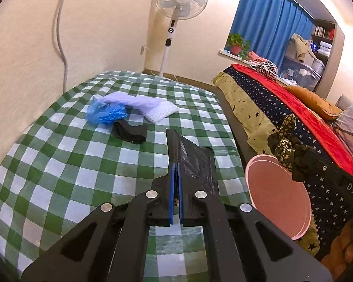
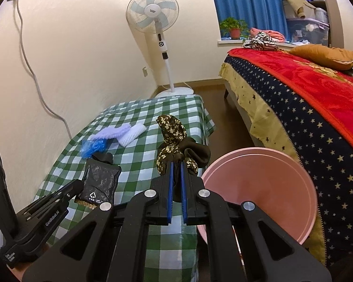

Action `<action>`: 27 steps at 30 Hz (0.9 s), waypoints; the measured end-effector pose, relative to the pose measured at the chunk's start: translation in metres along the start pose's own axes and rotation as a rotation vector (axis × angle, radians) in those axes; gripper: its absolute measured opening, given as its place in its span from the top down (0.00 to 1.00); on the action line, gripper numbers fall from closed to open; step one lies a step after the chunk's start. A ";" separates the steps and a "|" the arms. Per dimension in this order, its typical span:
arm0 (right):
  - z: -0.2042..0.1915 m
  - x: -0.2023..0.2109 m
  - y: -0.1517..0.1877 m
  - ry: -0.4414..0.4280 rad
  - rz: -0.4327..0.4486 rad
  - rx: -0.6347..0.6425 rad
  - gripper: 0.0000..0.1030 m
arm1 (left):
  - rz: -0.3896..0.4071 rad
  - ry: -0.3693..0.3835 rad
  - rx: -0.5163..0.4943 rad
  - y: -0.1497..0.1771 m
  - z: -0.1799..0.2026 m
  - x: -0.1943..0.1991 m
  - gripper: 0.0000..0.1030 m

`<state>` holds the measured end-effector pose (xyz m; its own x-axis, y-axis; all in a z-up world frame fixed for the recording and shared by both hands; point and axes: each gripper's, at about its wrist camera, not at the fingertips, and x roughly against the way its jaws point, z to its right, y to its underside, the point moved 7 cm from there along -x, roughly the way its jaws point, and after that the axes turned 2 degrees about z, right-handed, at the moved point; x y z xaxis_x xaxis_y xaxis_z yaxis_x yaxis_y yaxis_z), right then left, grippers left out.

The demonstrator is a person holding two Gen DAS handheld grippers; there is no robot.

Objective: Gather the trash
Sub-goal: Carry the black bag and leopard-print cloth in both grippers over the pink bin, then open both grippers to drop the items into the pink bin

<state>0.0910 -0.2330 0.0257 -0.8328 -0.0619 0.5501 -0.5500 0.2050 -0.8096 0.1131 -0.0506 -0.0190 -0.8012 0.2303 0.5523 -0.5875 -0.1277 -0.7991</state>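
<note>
The left gripper point(image 1: 175, 171) has its jaws clamped on a folded black trash bag point(image 1: 195, 162); the right gripper point(image 2: 176, 176) pinches a floral cloth scrap point(image 2: 170, 129) (mid-frame, left of the pink bin point(image 2: 261, 188)). Either thin grip could slip. Blue plastic point(image 1: 103, 114) and white foam netting point(image 1: 153, 108) lie upper-left on the bench point(image 1: 58, 164).

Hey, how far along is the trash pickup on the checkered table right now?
Nothing looks binned yet: the visible part of the pink bin is bare. In hand: the left gripper is shut on a black plastic bag, the right gripper on a floral cloth scrap. Left on the tablecloth: blue plastic, white foam netting and a black piece.
</note>
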 end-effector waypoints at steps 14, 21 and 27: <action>0.053 0.033 -0.028 0.125 0.053 -0.068 0.94 | 0.008 0.066 -0.075 -0.003 0.046 -0.003 0.98; 0.083 0.036 -0.036 0.199 0.061 -0.103 0.94 | 0.003 0.106 -0.095 -0.001 0.076 -0.011 0.98; 0.105 0.029 -0.036 0.231 0.052 -0.139 0.94 | -0.010 0.140 -0.138 0.006 0.108 -0.022 0.98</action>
<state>0.0800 -0.3446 0.0491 -0.8144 0.1736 0.5537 -0.4800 0.3347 -0.8109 0.1150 -0.1606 -0.0098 -0.7660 0.3640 0.5298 -0.5668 0.0064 -0.8238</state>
